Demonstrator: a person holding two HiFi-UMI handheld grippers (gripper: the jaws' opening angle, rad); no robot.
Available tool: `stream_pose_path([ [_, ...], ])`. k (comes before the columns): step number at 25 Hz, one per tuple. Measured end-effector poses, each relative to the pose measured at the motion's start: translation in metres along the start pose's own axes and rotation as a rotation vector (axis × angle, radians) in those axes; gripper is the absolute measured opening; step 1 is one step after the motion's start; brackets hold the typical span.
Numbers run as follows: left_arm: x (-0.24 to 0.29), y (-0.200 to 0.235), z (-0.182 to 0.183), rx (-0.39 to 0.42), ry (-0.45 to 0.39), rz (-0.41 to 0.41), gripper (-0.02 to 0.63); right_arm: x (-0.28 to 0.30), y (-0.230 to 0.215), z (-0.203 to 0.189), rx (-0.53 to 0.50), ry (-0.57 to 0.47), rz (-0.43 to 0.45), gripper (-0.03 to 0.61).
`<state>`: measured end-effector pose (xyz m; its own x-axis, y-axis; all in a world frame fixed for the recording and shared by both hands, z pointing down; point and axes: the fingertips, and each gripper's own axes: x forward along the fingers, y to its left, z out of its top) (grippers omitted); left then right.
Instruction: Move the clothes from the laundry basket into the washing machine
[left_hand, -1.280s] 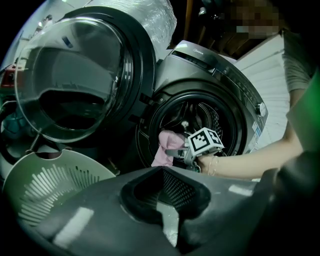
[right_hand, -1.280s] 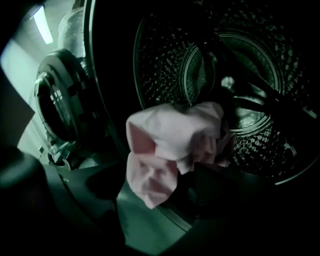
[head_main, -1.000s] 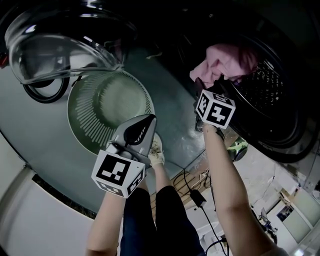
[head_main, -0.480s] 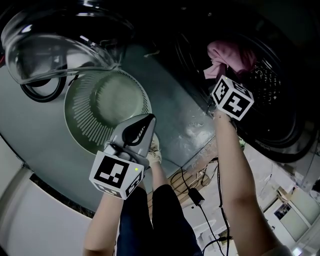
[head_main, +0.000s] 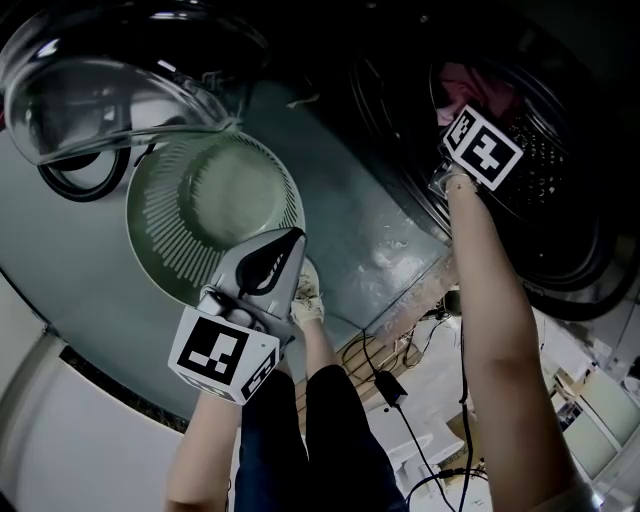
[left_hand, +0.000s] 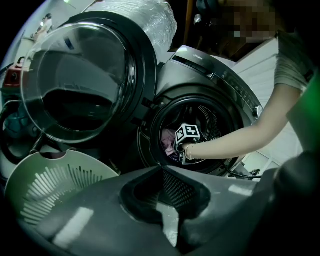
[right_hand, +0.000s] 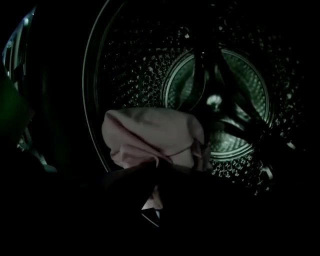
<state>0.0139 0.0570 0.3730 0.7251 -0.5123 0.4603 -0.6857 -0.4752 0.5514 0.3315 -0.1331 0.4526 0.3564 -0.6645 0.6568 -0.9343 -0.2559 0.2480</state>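
While the right gripper fingers clench the pink garment, carry it deeper into the drum ahead; left gripper clenched, empty.

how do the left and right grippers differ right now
The right gripper reaches inside the washer drum; the left gripper hangs outside it, near the laundry basket. The right gripper is clamped on a pink garment; the left gripper holds nothing. Both are shut.
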Motion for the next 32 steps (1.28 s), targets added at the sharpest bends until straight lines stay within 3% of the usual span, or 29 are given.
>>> stream_pose_path([
  [4,-0.003,-0.005,-0.004,0.011,0.008,-0.006,0.003,0.004,0.010,-0.023,0.007,0.060,0.038,0.041],
  [9,-0.009,-0.013,-0.006,0.021,0.010,-0.014,0.003,-0.003,0.010,-0.030,0.073,0.075,0.076,0.163],
  [13,-0.012,-0.024,-0.007,0.030,0.021,-0.021,0.003,-0.018,0.015,-0.032,0.115,0.097,0.121,0.319],
  [15,-0.014,-0.029,-0.005,0.030,0.023,-0.020,0.003,-0.030,0.019,-0.037,0.129,0.111,0.150,0.368],
  [22,-0.034,-0.048,0.034,0.064,0.003,-0.002,0.003,-0.107,0.028,-0.035,0.141,0.092,0.215,0.333],
  [29,-0.068,-0.078,0.076,0.081,0.075,0.020,0.003,-0.224,0.060,-0.005,0.120,0.091,0.427,0.282],
  [32,-0.092,-0.095,0.097,0.109,0.079,0.053,0.003,-0.290,0.073,0.021,0.086,0.051,0.528,0.204],
])
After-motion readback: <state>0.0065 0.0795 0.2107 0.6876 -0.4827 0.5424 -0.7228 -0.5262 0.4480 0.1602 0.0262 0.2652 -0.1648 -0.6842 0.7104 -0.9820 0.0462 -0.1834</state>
